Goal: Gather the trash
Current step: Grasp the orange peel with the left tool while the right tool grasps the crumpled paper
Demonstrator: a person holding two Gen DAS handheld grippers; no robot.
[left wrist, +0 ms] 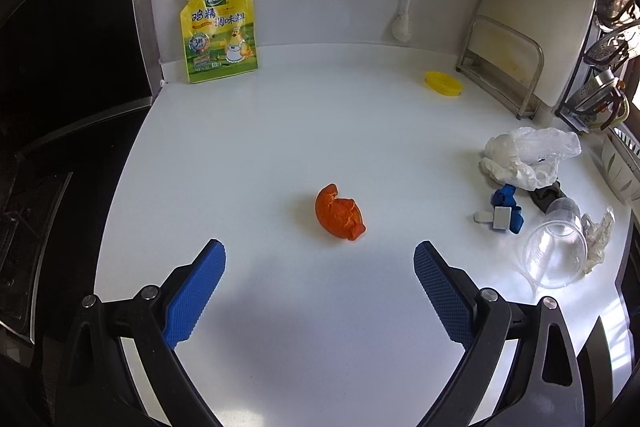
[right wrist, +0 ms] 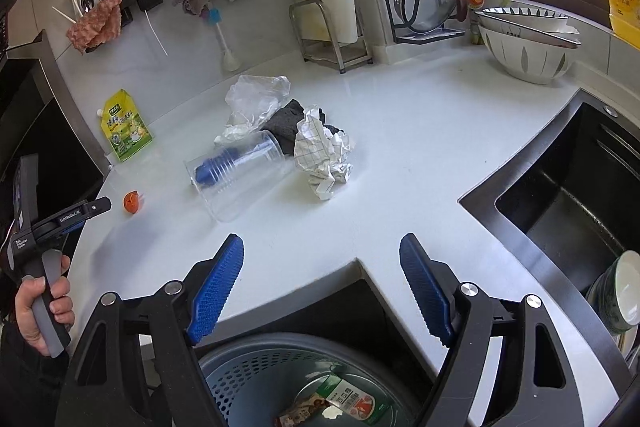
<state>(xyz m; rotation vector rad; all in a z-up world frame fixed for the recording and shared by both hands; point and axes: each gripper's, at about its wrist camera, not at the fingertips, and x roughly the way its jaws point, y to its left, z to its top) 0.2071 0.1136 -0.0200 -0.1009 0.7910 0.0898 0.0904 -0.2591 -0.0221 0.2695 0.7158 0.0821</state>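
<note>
On the white countertop (left wrist: 280, 131), the left wrist view shows the left gripper (left wrist: 320, 291) with jaws apart and empty, an orange peel (left wrist: 339, 213) just beyond at twelve o'clock, and a clear plastic cup (left wrist: 554, 253) at three o'clock. Right wrist view: the right gripper (right wrist: 321, 287) spread wide, empty, above a perforated waste bin (right wrist: 256, 371); crumpled paper (right wrist: 324, 155) lies at twelve o'clock.

On the counter (left wrist: 280, 131), the peel (left wrist: 340, 213) lies left of the cup (left wrist: 554, 253), pouch (left wrist: 218, 31) behind.
</note>
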